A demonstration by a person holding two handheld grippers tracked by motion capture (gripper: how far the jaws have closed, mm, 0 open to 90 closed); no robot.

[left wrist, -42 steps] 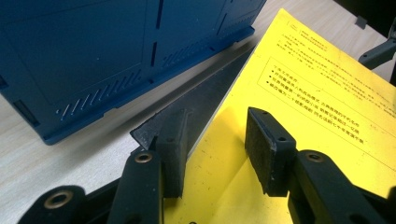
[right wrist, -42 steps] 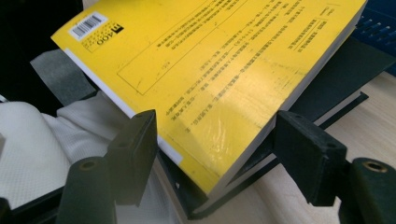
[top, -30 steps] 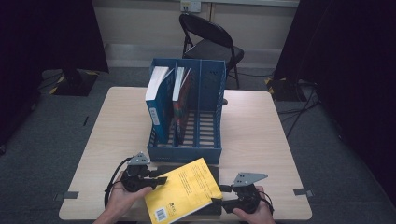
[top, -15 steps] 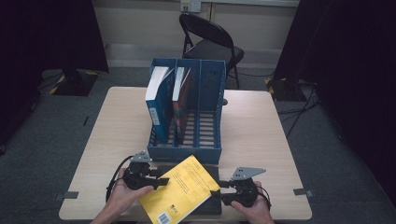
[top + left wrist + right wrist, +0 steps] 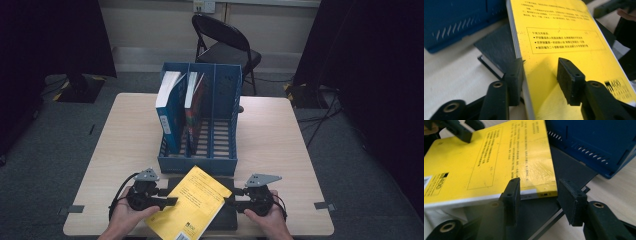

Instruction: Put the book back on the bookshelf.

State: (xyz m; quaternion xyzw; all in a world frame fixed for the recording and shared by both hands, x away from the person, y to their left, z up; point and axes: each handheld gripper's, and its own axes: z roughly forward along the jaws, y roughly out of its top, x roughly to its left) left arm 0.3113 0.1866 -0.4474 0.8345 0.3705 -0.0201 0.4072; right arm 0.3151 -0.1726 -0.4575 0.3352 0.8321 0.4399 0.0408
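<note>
High view: got a yellow book (image 5: 192, 205) lying skewed on a dark book (image 5: 227, 221) at bottom centre, just in front of the blue rack (image 5: 200, 165) on the worktop (image 5: 280, 130). Flanked by the left tool (image 5: 170, 201) and right tool (image 5: 227, 197), probably to lift it from both sides toward the rack's free slot.

Left gripper view: left tool (image 5: 540, 72) straddling the yellow book's (image 5: 564, 37) page edge at lower centre. Just been closing, but one pad looks clear of the cover, so not clamped yet.

Right gripper view: right tool (image 5: 539, 192) bracketing the yellow book's (image 5: 494, 157) near corner, with the dark book (image 5: 571, 170) underneath. Also just been closing, with a visible gap, so nothing gripped.
</note>
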